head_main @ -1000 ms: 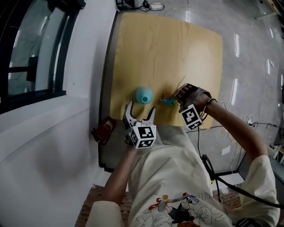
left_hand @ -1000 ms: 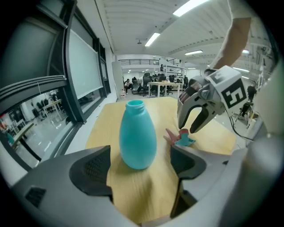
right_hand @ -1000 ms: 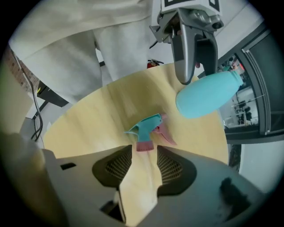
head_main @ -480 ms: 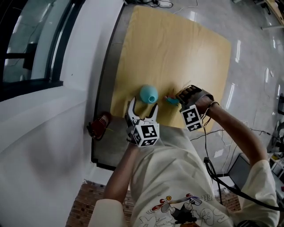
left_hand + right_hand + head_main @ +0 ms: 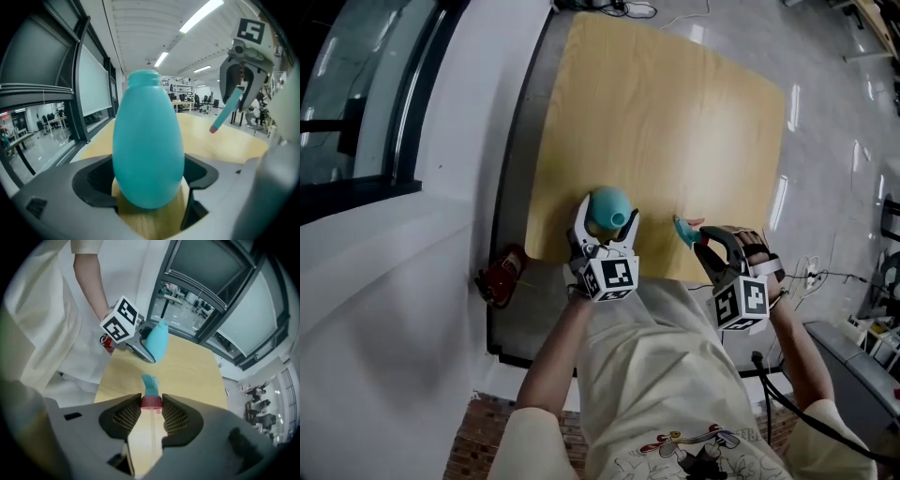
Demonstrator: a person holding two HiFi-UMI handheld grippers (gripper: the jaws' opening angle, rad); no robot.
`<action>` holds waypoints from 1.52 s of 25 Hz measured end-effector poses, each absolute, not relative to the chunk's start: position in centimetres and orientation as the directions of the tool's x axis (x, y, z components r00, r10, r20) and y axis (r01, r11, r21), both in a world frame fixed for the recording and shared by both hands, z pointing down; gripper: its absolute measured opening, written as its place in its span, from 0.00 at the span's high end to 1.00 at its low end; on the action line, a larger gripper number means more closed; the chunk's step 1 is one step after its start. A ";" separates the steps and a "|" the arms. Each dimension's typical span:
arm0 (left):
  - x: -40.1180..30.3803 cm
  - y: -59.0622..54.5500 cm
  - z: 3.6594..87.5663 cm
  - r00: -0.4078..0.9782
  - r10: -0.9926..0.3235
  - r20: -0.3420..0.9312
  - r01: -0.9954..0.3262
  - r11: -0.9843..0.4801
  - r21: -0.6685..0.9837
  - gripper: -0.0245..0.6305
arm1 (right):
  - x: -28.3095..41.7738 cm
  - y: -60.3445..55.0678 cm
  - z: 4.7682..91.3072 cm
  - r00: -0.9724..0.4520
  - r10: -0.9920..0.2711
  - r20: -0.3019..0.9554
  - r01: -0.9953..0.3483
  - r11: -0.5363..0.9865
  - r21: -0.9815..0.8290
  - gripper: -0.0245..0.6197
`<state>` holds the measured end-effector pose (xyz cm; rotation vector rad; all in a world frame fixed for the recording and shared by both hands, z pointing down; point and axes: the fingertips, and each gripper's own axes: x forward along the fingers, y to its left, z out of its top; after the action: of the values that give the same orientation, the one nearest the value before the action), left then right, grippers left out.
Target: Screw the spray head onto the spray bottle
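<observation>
Two grippers work the near edge of the table (image 5: pixel 675 112): the left gripper (image 5: pixel 607 216) straddles the upright spray bottle (image 5: pixel 607 201), jaws wide and not pressing. The right gripper (image 5: pixel 701 236), jaws just tightened on the spray head (image 5: pixel 683 229), holds it aloft, near the bottle's right.

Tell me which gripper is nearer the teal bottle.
Left. The left gripper has its fingers either side of the teal bottle; the right gripper holds the spray head off to the bottle's right, apart from it.
</observation>
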<state>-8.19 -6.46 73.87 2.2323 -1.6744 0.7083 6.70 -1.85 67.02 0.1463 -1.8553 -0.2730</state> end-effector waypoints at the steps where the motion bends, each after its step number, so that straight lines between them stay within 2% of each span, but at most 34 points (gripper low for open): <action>1: -8.0 -6.8 74.0 0.221 -0.821 0.527 -0.949 -0.305 -0.076 0.33 | 6.6 -1.4 66.6 -0.309 -0.243 0.920 0.002 0.967 0.256 0.75; 5: -7.2 -8.2 74.1 0.259 -0.810 0.527 -0.929 -0.358 -0.095 0.33 | 5.7 -0.9 64.5 -0.393 -0.248 0.885 -0.185 0.965 0.188 0.75; 8: -6.4 -9.0 74.0 0.309 -0.792 0.527 -0.912 -0.403 -0.071 0.33 | 4.7 -1.8 61.8 -0.507 -0.265 0.820 -0.362 0.929 0.076 0.75; 11: -5.2 -9.5 71.4 0.352 -0.767 0.537 -0.889 -0.454 -0.065 0.33 | 4.5 -4.3 57.5 -0.644 -0.315 0.697 -0.520 0.848 -0.098 0.75; 14: -3.8 -10.0 66.2 0.390 -0.735 0.554 -0.855 -0.512 -0.078 0.33 | 4.3 -8.2 51.6 -0.782 -0.407 0.473 -0.574 0.766 -0.290 0.75; 19: -0.4 -7.1 57.8 0.497 -0.575 0.650 -0.732 -0.680 -0.042 0.33 | 4.1 -12.1 40.2 -0.859 -0.507 0.076 -0.469 0.717 -0.516 0.75; 22: 1.7 -5.3 53.6 0.548 -0.434 0.715 -0.635 -0.773 0.018 0.33 | 4.3 -13.9 33.5 -0.856 -0.499 -0.137 -0.348 0.751 -0.562 0.75; 25: 3.2 -4.5 50.4 0.549 -0.367 0.751 -0.585 -0.810 0.032 0.33 | 4.8 -14.5 27.9 -0.836 -0.468 -0.286 -0.258 0.796 -0.548 0.75; 30: 4.5 -4.4 47.5 0.547 -0.371 0.751 -0.577 -0.817 0.016 0.33 | 4.8 -13.9 22.5 -0.833 -0.395 -0.389 -0.200 0.868 -0.454 0.75; 35: 7.0 -4.9 44.8 0.568 -0.383 0.728 -0.563 -0.826 0.005 0.33 | 5.6 -12.8 20.7 -0.842 -0.348 -0.411 -0.170 0.896 -0.409 0.75; 38: 8.6 -5.2 42.1 0.620 -0.368 0.693 -0.559 -0.827 0.061 0.33 | 6.3 -12.1 20.3 -0.855 -0.323 -0.406 -0.155 0.906 -0.394 0.75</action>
<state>8.61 -5.23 42.05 2.5744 -0.7543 1.0122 6.31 -12.06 20.28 0.4703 -3.5307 0.6588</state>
